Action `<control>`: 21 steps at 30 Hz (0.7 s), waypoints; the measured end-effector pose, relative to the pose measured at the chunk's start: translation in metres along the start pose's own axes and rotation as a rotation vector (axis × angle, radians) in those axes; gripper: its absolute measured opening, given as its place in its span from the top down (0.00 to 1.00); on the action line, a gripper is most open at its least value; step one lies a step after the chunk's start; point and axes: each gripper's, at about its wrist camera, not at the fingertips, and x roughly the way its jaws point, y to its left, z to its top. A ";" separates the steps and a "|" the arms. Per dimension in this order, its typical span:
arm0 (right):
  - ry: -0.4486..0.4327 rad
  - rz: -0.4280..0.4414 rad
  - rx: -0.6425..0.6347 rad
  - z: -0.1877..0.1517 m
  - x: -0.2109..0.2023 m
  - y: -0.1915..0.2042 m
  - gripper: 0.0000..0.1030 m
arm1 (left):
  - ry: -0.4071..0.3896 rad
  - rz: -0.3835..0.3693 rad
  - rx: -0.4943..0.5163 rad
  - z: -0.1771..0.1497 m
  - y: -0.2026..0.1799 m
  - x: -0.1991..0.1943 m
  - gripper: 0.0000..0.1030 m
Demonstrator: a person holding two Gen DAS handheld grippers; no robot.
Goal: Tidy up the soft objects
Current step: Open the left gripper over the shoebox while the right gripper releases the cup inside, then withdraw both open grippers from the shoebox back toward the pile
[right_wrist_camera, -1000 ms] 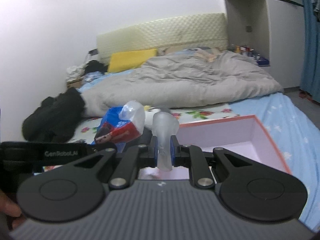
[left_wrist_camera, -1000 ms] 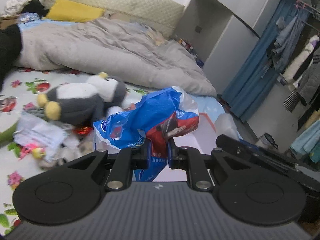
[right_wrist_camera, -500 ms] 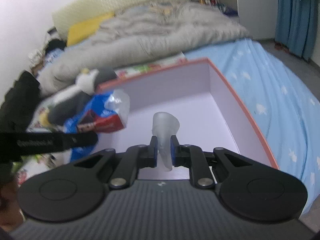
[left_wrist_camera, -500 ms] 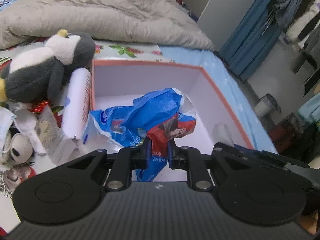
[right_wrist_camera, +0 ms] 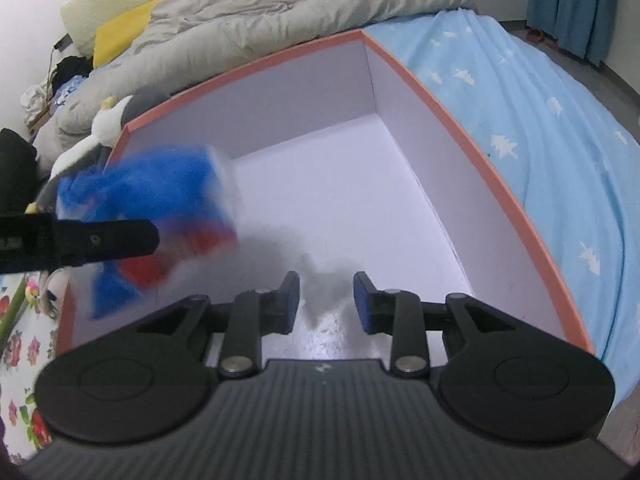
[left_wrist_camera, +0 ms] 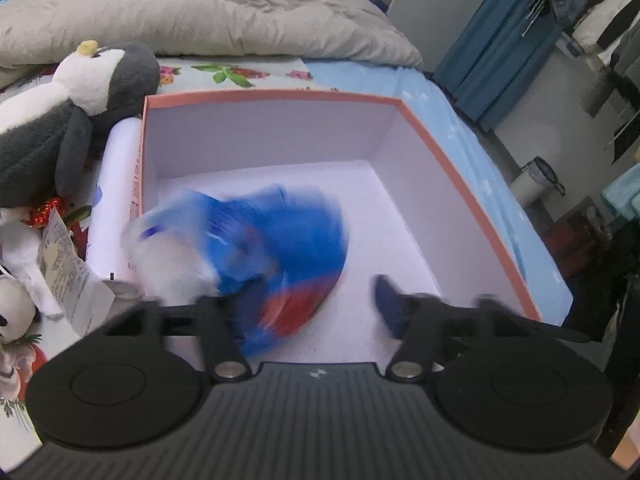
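Penguin plush (left_wrist_camera: 76, 120) and white roll (left_wrist_camera: 116, 196) flank box (left_wrist_camera: 460, 168).

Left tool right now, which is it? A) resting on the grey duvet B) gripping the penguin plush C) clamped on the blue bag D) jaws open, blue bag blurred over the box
D: the left tool has just been opening, its jaws stand wide apart, and the blue bag shows motion-blurred above the floor of the box, no longer pinched.
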 end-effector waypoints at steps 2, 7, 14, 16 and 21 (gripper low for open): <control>-0.010 0.006 0.003 0.003 -0.003 0.000 0.67 | -0.012 -0.003 0.005 0.000 -0.002 -0.005 0.29; -0.045 0.010 -0.004 0.009 -0.019 0.003 0.67 | -0.049 -0.014 0.013 -0.001 -0.005 -0.028 0.29; -0.124 0.034 -0.019 0.011 -0.062 0.023 0.67 | -0.146 0.003 0.062 -0.010 -0.009 -0.085 0.29; -0.149 0.049 -0.019 0.010 -0.076 0.028 0.67 | -0.174 0.002 0.065 -0.014 -0.007 -0.104 0.29; -0.205 0.057 -0.041 0.003 -0.112 0.049 0.67 | -0.242 0.021 0.075 -0.030 -0.002 -0.152 0.29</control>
